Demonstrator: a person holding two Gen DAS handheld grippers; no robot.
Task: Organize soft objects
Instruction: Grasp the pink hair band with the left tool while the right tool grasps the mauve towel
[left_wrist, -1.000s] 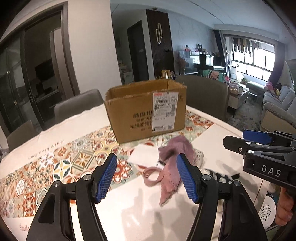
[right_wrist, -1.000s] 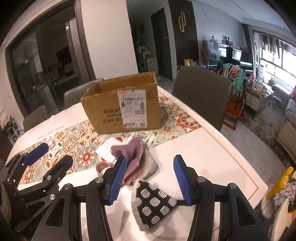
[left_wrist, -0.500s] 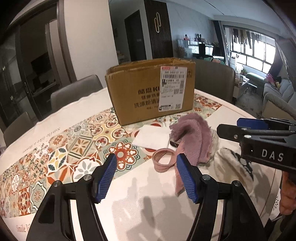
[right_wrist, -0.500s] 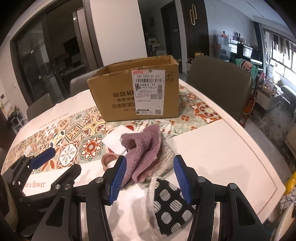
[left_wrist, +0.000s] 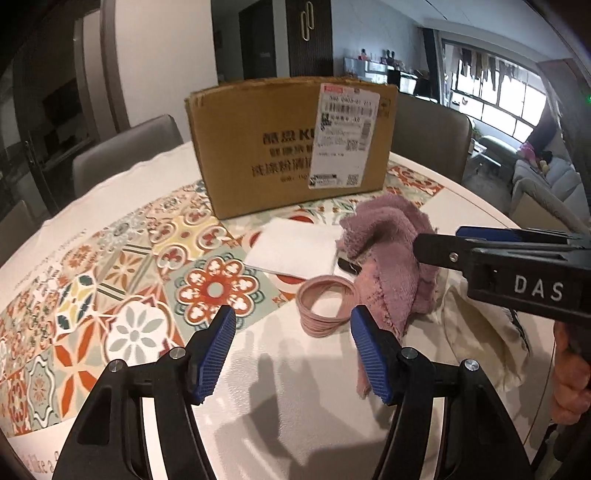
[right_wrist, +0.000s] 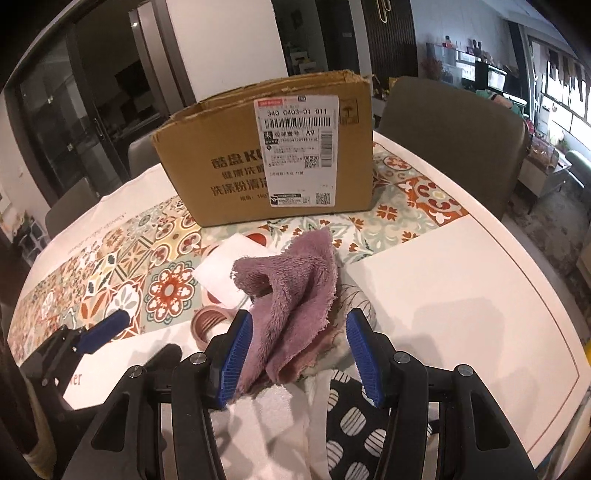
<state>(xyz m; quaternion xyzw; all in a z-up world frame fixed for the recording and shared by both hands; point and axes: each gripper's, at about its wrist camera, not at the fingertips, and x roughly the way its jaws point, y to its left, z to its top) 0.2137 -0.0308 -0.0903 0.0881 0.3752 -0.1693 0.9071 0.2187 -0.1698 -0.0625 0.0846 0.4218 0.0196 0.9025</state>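
Observation:
A crumpled mauve towel lies on the round table in front of a cardboard box. My right gripper stands open over the towel's near edge, blue pads either side of it, not pressing. Beside the towel lie a coil of pink hair bands, a white folded cloth, a black-and-white spotted cloth and a pale printed cloth. My left gripper is open above bare table, just short of the bands; its right pad is near them.
A tiled-pattern runner crosses the white tabletop. Grey chairs ring the far side. The table edge curves close on the right. A hand holds the right gripper's handle.
Both grippers have sunk and come forward toward the pile; the box and cloths loom larger. The right gripper's pads now flank the mauve towel. Nothing on the table has shifted.

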